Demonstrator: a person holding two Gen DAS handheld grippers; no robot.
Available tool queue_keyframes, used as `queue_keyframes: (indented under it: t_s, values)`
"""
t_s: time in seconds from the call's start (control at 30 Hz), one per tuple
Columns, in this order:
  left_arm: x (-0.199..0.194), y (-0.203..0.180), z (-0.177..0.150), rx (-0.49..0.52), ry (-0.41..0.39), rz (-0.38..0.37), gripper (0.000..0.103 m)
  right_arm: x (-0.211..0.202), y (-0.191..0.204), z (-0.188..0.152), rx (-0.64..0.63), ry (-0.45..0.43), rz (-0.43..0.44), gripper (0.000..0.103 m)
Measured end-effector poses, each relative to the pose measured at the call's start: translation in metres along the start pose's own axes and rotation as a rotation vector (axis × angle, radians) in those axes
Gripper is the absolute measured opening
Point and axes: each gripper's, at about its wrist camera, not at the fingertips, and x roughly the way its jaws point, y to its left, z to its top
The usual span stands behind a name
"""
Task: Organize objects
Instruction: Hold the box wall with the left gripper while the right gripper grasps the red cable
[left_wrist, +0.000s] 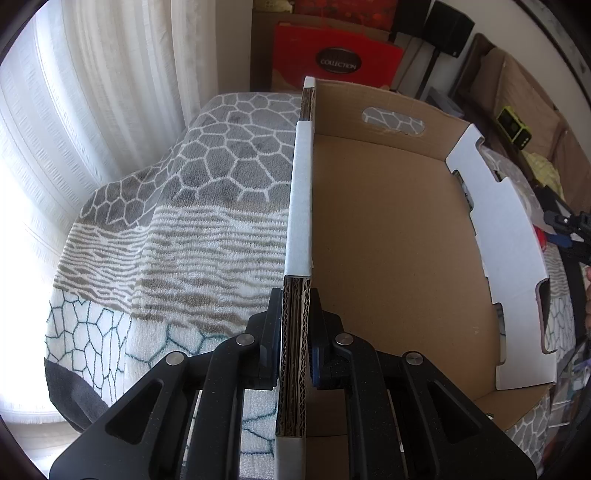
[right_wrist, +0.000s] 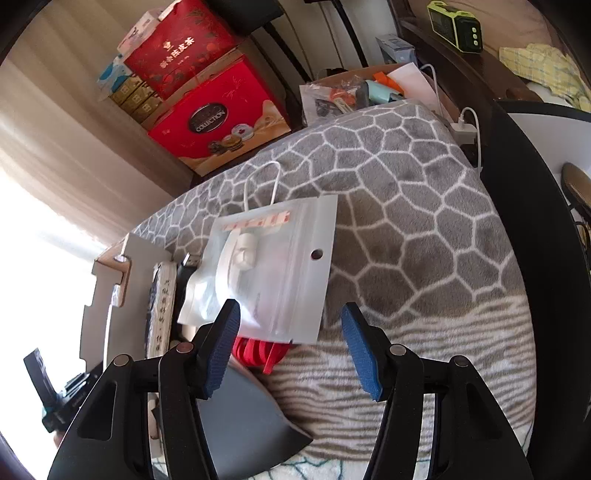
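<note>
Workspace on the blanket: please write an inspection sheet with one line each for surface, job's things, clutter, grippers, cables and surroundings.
Surface: grey and white patterned blanket, soft and uneven.
Job's things: open cardboard box, nothing seen inside it; frosted plastic pouch lying flat beside the box, over a red strap.
Clutter: a long flat printed item between box and pouch; a bag of small items at the blanket's far edge.
Grippers: left hand-held gripper shut on the box wall; right hand-held gripper open above the pouch's near edge.
Cables: white cable loop behind the pouch; white charger cable.
Surroundings: red gift boxes, curtain.
</note>
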Motion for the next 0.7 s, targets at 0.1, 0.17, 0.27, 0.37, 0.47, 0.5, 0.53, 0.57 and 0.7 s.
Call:
queue_keyframes:
  t_s: [0.1, 0.17, 0.27, 0.37, 0.47, 0.5, 0.53, 0.57, 0.7]
  values:
    - [0.000, 0.000, 0.000, 0.001, 0.000, 0.001, 0.011, -0.003, 0.014, -0.013, -0.054, -0.022, -0.022, 0.059]
    - [0.000, 0.000, 0.000, 0.000, 0.000, 0.001, 0.011, 0.001, 0.025, -0.017, -0.101, -0.030, -0.075, 0.059]
    - [0.000, 0.000, 0.000, -0.001, 0.000, 0.002, 0.011, 0.011, 0.038, -0.017, -0.149, -0.030, -0.135, 0.059]
    - [0.000, 0.000, 0.000, -0.001, 0.001, 0.002, 0.011, 0.026, 0.039, -0.014, -0.142, -0.003, -0.169, 0.054]
    - [0.000, 0.000, 0.000, 0.000, 0.001, 0.002, 0.011, 0.030, 0.036, -0.015, -0.135, 0.006, -0.152, 0.042]
    - [0.000, 0.000, 0.000, 0.000, 0.001, 0.002, 0.011, 0.030, 0.036, -0.015, -0.135, 0.012, -0.142, 0.037]
    - [0.000, 0.000, 0.001, 0.000, 0.001, 0.002, 0.011, 0.028, 0.037, -0.015, -0.136, 0.013, -0.145, 0.035]
    - [0.000, 0.000, 0.001, -0.001, 0.001, 0.002, 0.011, 0.024, 0.038, -0.016, -0.141, 0.010, -0.150, 0.034]
    - [-0.001, -0.001, 0.000, -0.004, 0.002, 0.001, 0.011, 0.004, 0.040, -0.016, -0.161, -0.010, -0.151, 0.027]
